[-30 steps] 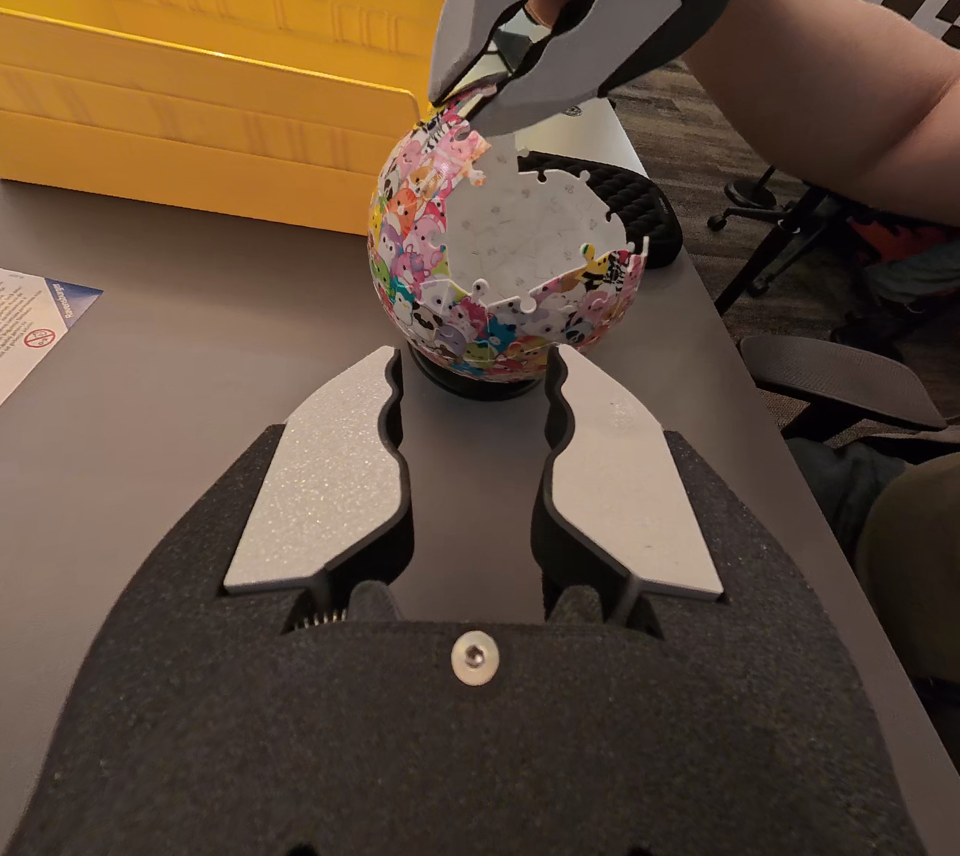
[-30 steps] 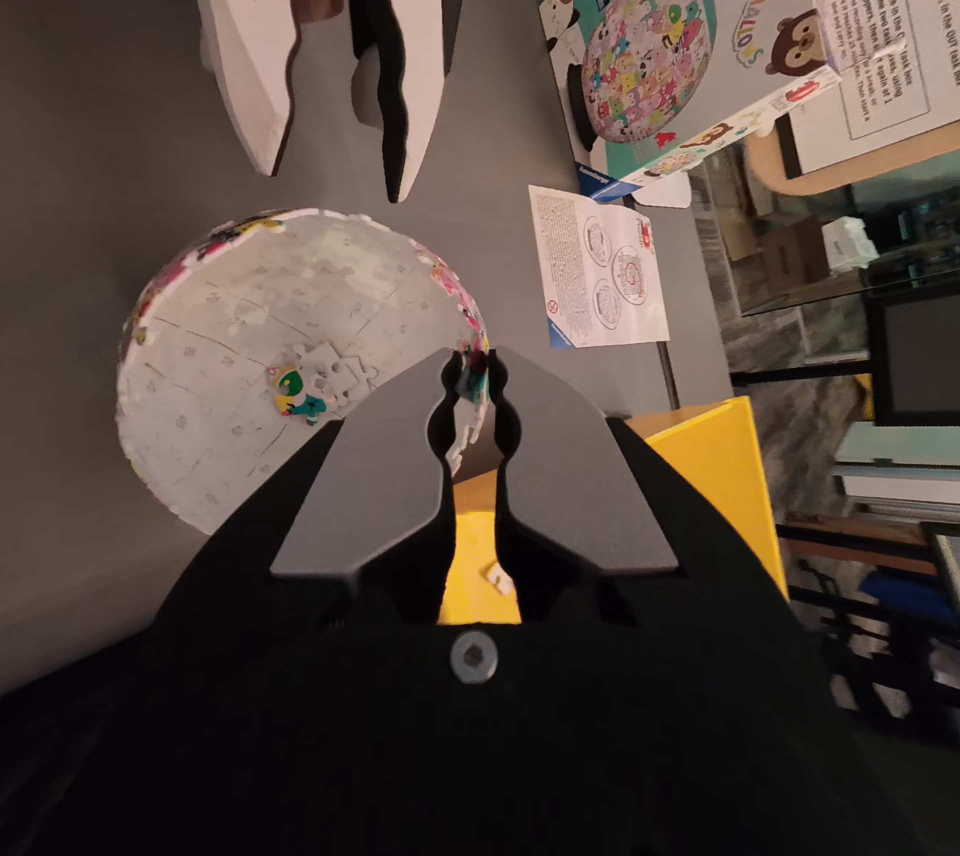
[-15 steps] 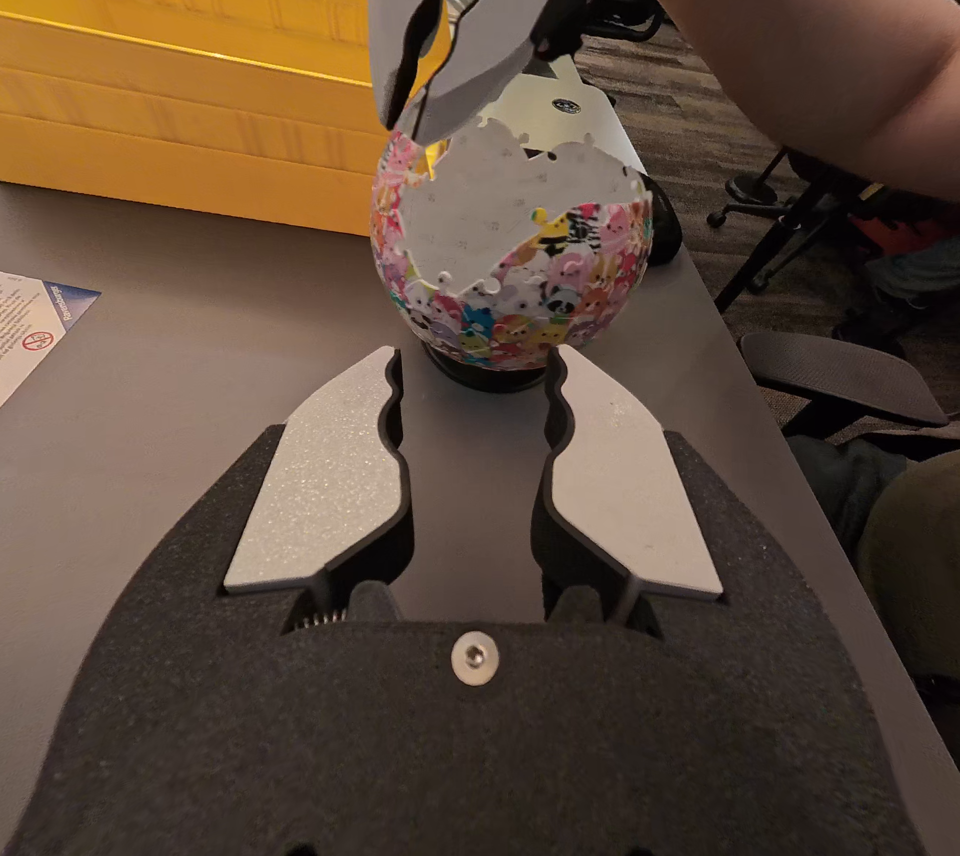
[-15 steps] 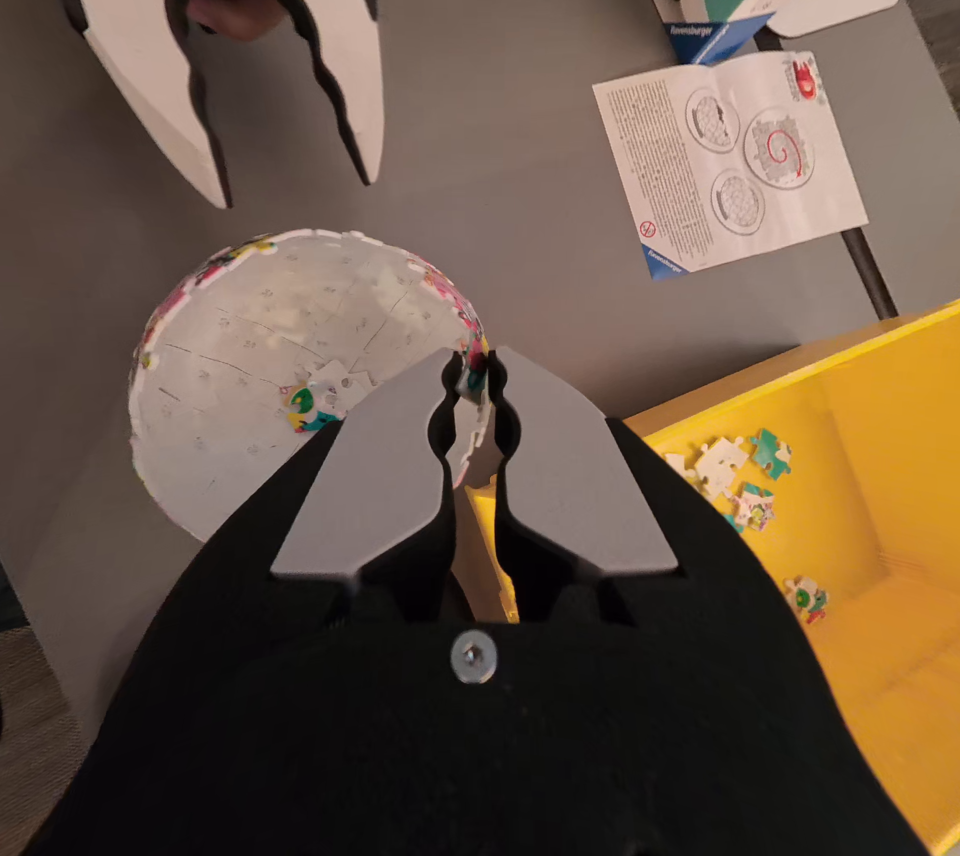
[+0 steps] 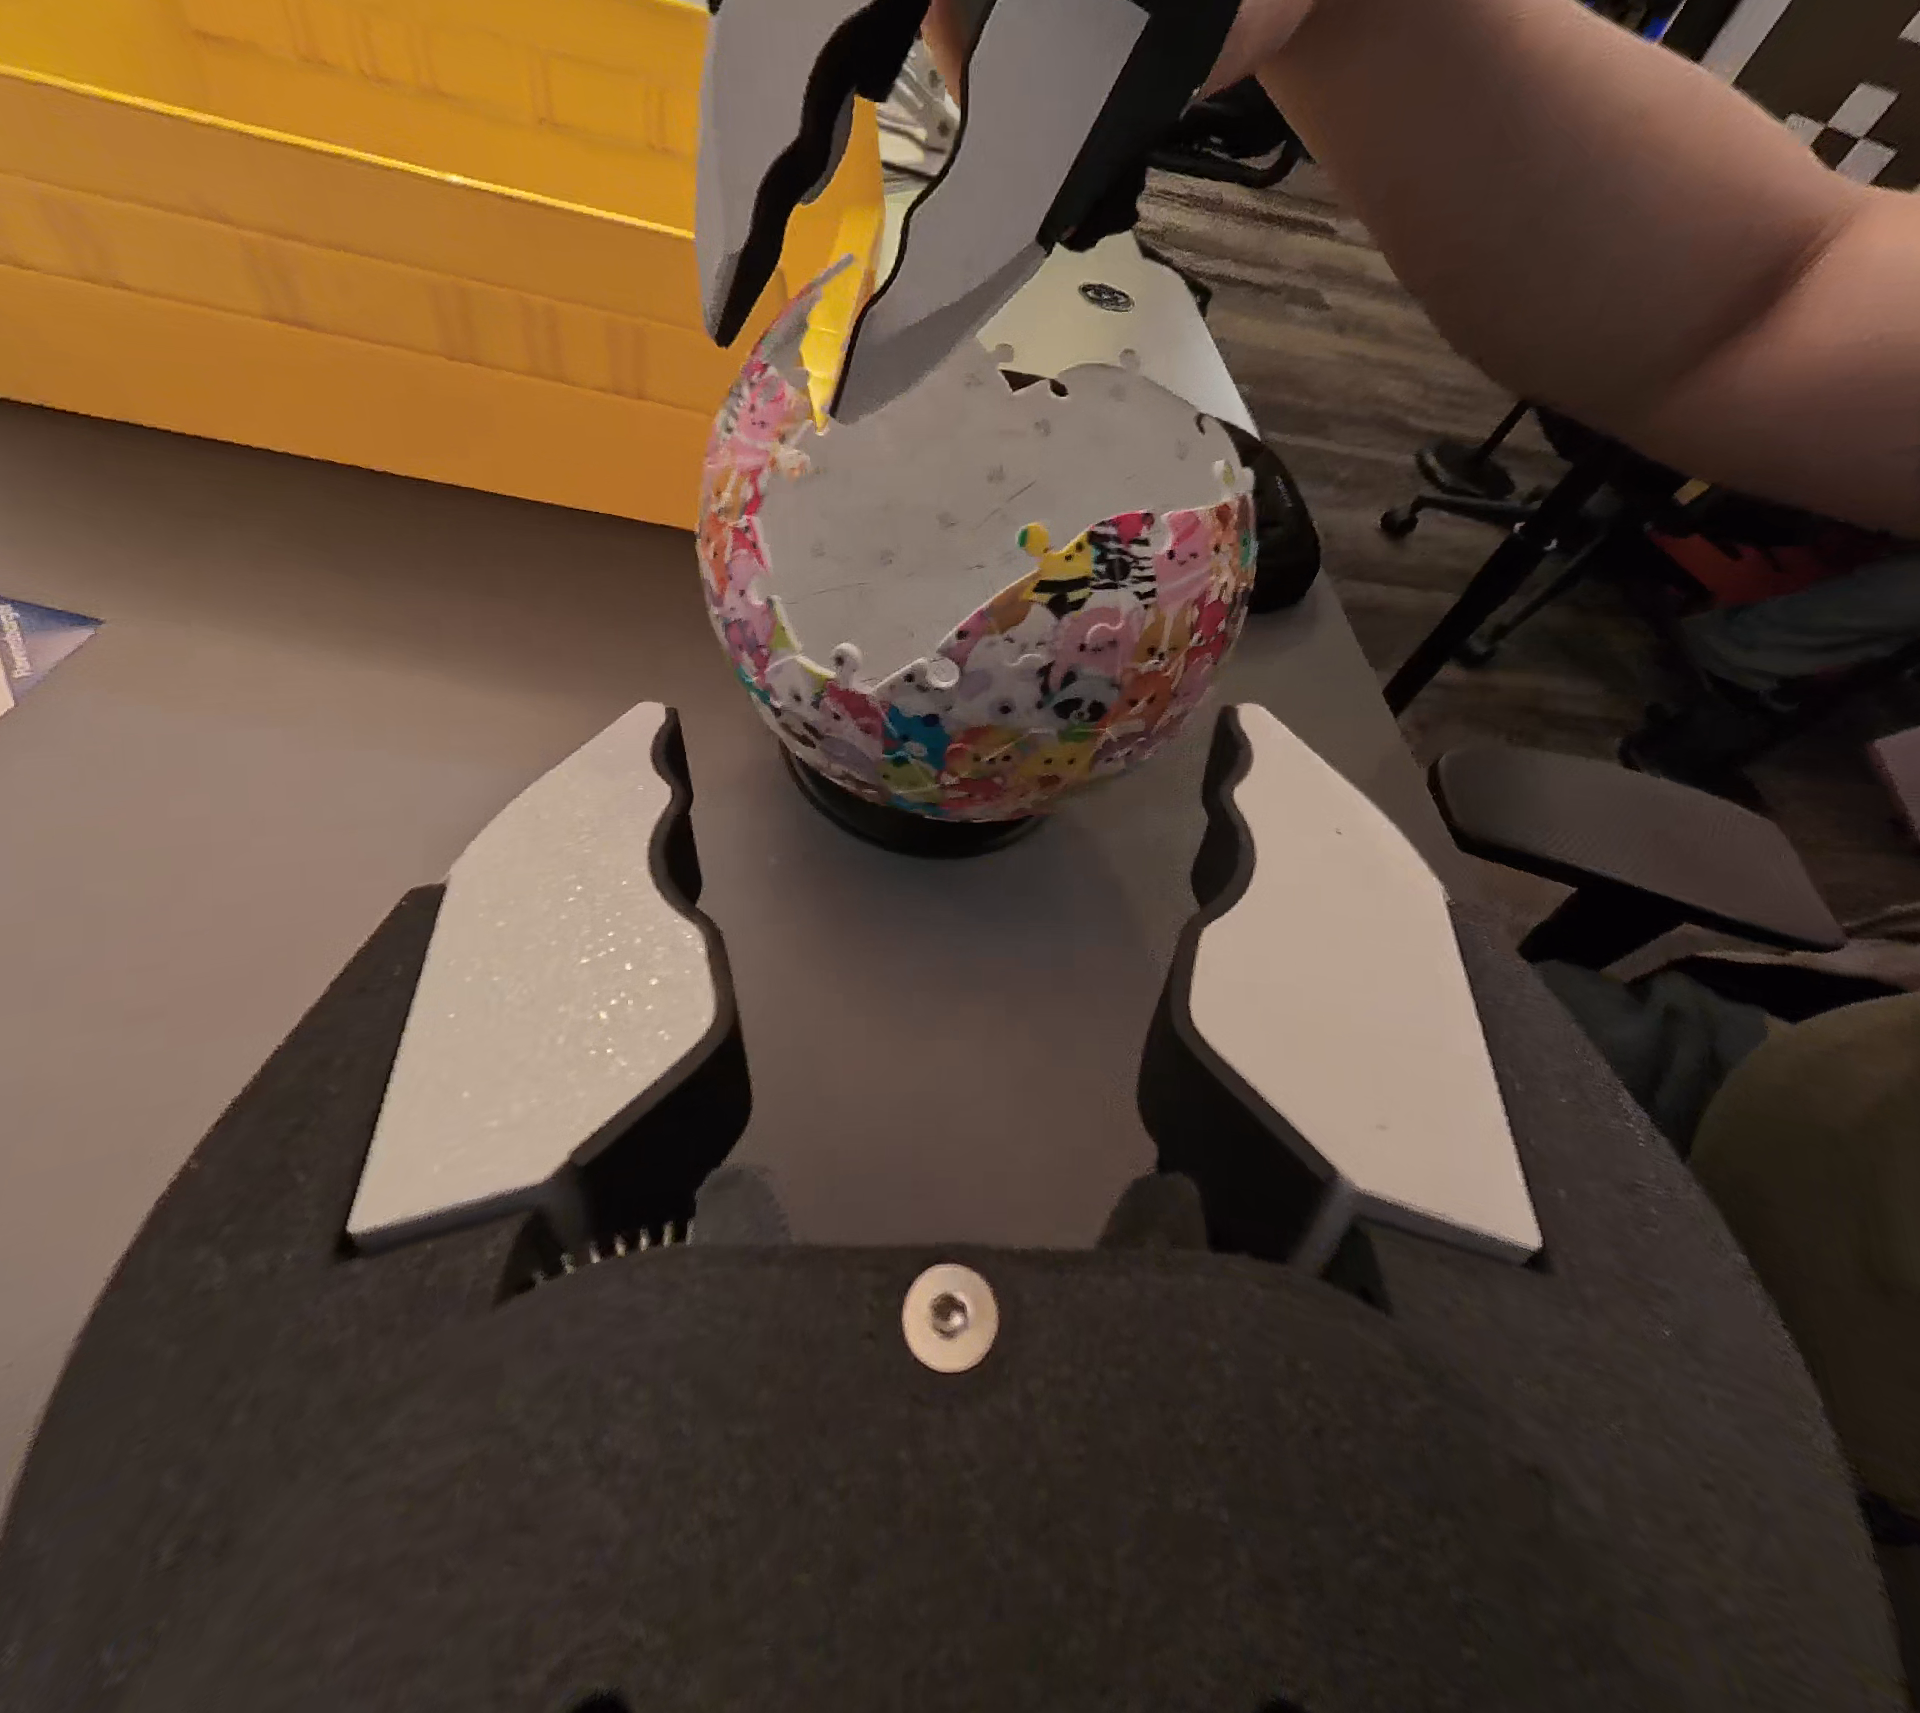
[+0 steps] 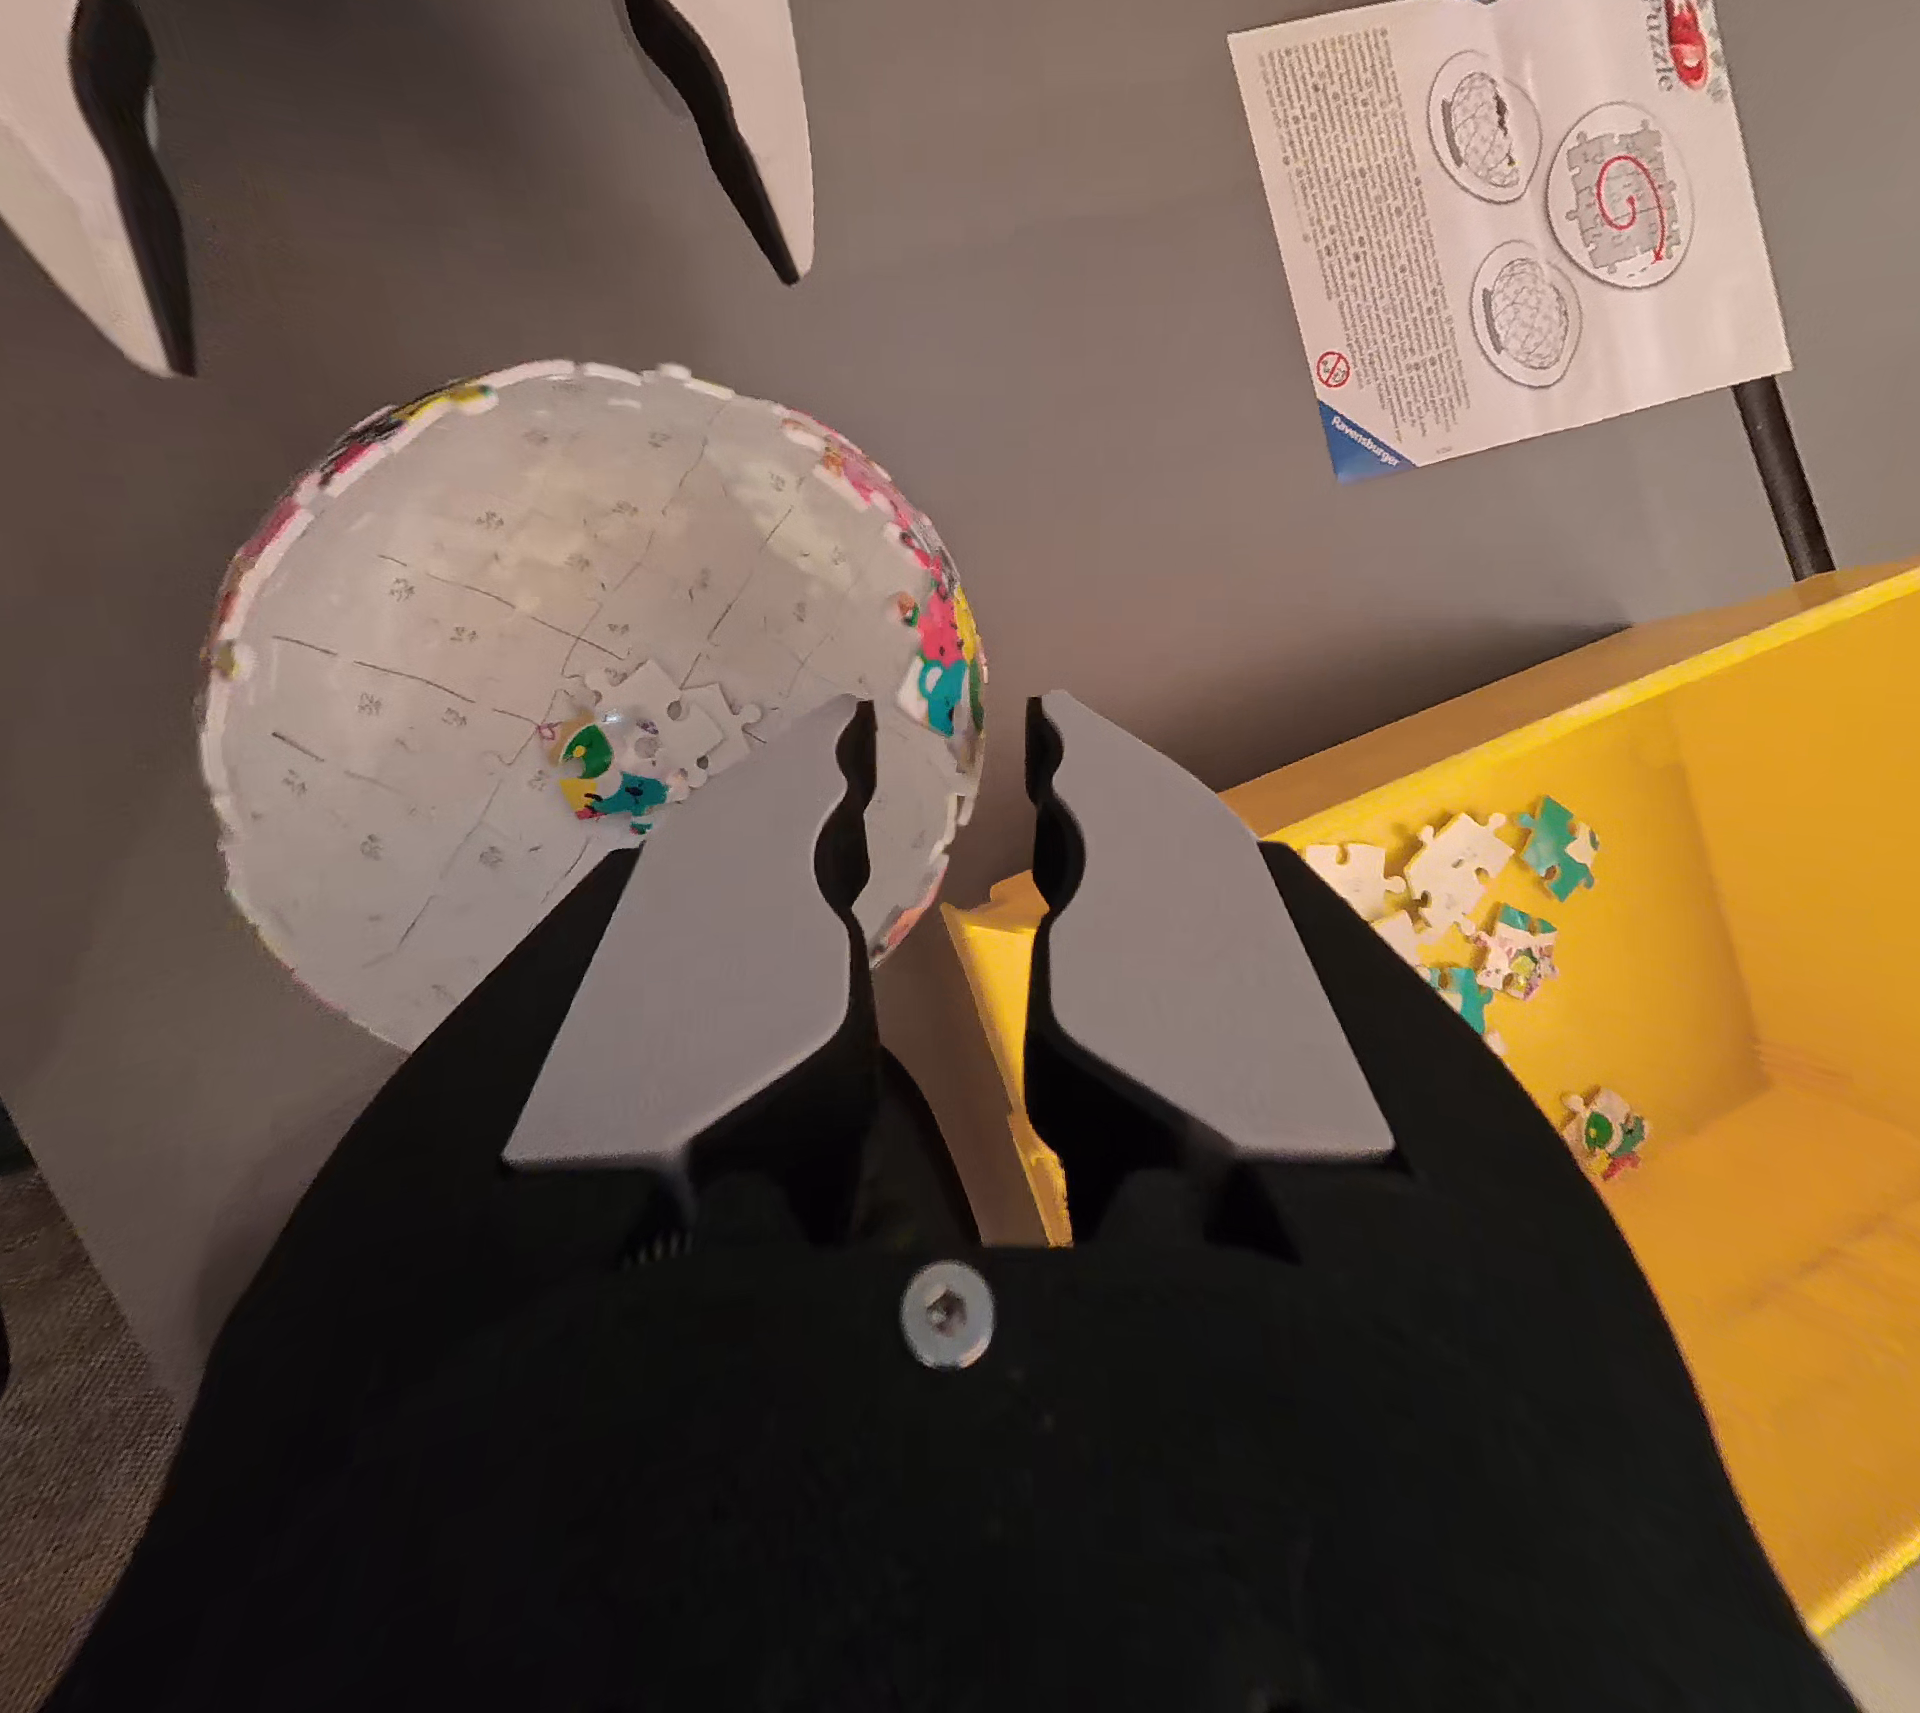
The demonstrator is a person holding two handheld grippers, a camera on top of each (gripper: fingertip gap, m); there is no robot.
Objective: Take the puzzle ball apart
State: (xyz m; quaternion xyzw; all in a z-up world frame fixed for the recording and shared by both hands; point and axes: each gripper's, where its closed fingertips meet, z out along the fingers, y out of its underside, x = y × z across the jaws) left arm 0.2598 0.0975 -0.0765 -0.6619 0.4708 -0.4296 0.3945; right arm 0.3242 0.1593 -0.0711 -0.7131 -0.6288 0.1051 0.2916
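The half-open, colourful plastic puzzle ball [image 5: 977, 624] is sitting on its black ring stand [image 5: 914, 827] mid-frame on the grey tabletop [image 5: 312, 676]. The left gripper [image 5: 945, 728] is gaping wide and empty before it. The right gripper [image 6: 940, 713] is hovering, slightly parted, straddling the ball's jagged upper rim, beside the yellow plastic bin [image 6: 1714, 1092].

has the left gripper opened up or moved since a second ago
Yes. In its own view the left gripper has opened: its jaws, which flanked only the black stand, now stand wider than the puzzle ball. It has hardly shifted toward the ball.
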